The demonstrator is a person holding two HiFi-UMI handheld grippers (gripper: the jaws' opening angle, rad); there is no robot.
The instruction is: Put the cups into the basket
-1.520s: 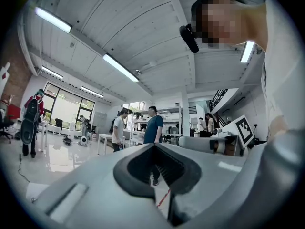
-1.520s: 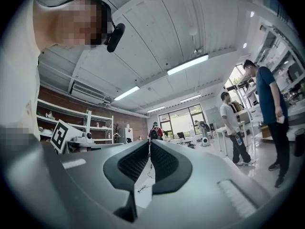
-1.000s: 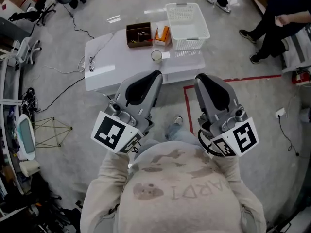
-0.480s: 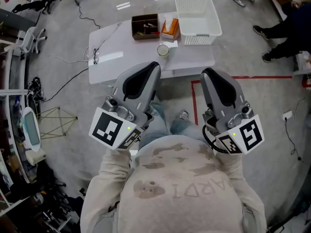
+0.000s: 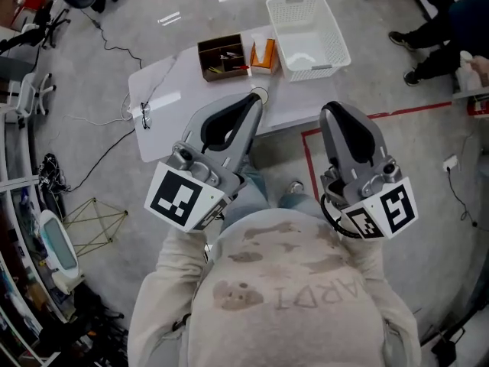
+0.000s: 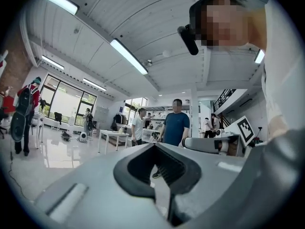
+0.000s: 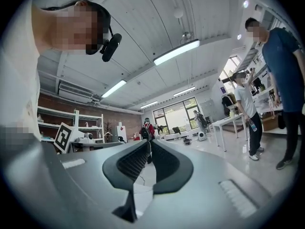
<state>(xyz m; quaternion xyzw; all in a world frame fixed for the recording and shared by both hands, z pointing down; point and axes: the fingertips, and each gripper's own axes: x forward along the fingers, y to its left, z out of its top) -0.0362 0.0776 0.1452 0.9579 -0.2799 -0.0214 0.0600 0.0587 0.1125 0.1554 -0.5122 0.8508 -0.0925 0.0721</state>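
Grey polished floor (image 5: pixel 191 6). White table (image 5: pixel 164 102) at 12 o'clock, red tape line (image 5: pixel 397 113) at 2. Ribbed ceiling, strip lights (image 6: pixel 128 56). Big windows (image 7: pixel 178 116), brick wall (image 7: pixel 132 122), shelving (image 7: pixel 52 113).

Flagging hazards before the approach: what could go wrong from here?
1. The cup stands toward the near side of the table, mostly hidden behind the left gripper in the head view; a blind reach could tip it over.
2. The left gripper and right gripper are both shut; arriving that way would likely push the cup instead of grasping it.
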